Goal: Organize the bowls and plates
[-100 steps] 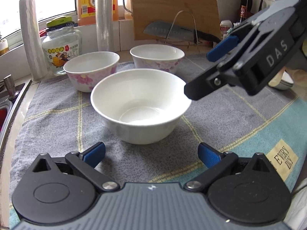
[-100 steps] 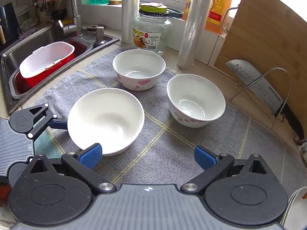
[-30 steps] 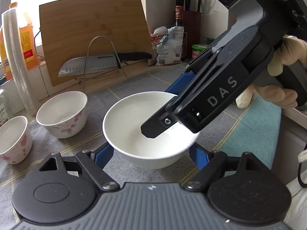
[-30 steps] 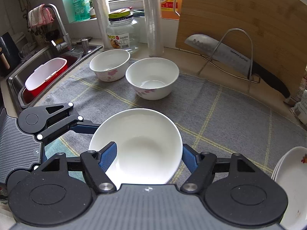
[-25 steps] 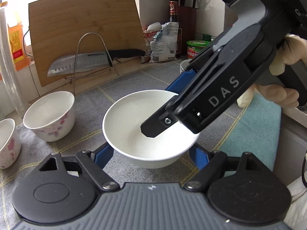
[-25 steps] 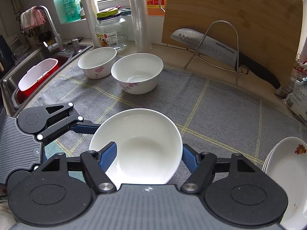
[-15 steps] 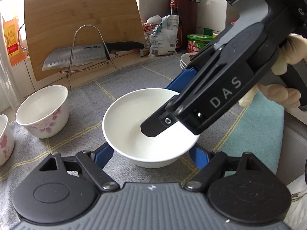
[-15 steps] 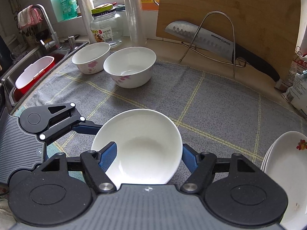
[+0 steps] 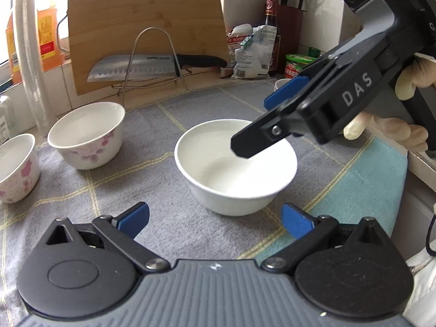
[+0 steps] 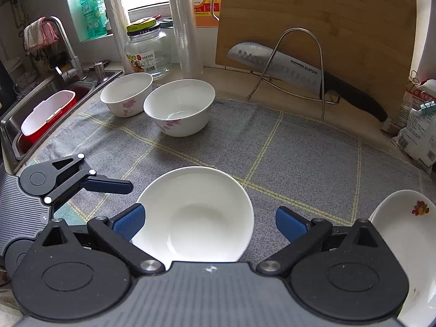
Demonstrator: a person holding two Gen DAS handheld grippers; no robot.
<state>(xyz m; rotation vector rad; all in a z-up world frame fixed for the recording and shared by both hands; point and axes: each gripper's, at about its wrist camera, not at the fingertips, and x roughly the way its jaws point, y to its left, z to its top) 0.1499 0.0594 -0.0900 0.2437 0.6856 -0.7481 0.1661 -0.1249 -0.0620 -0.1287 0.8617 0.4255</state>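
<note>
Both tongs are opening and grip nothing. The right tongs (image 10: pixel 208 219) straddle the plain white bowl (image 10: pixel 194 215), its blue pads clear of the rim on either side; in the left wrist view the left tongs (image 9: pixel 215 218) have spread just short of the same bowl's near wall, not touching it. The bowl sits upright on the grey checked cloth (image 10: pixel 299 158) covering the tabletop, near its front edge.

It looks like glazed ceramic: stiff, moderately heavy, slick under a pad, and likely to chip if knocked against another dish. Its wall flares, so a squeeze across the full width could squirt it upward; pinching the rim, one pad inside and one outside, seems the surer hold.

Further out, two flowered bowls (image 10: pixel 178 107) stand side by side, well apart from the plain one, towards the sink (image 10: pixel 16 125). A stack of plates (image 10: pixel 408 231) lies at the right edge, also fragile. A knife (image 10: pixel 286 66) rests in a wire rack by the cutting board (image 10: pixel 327 13).
</note>
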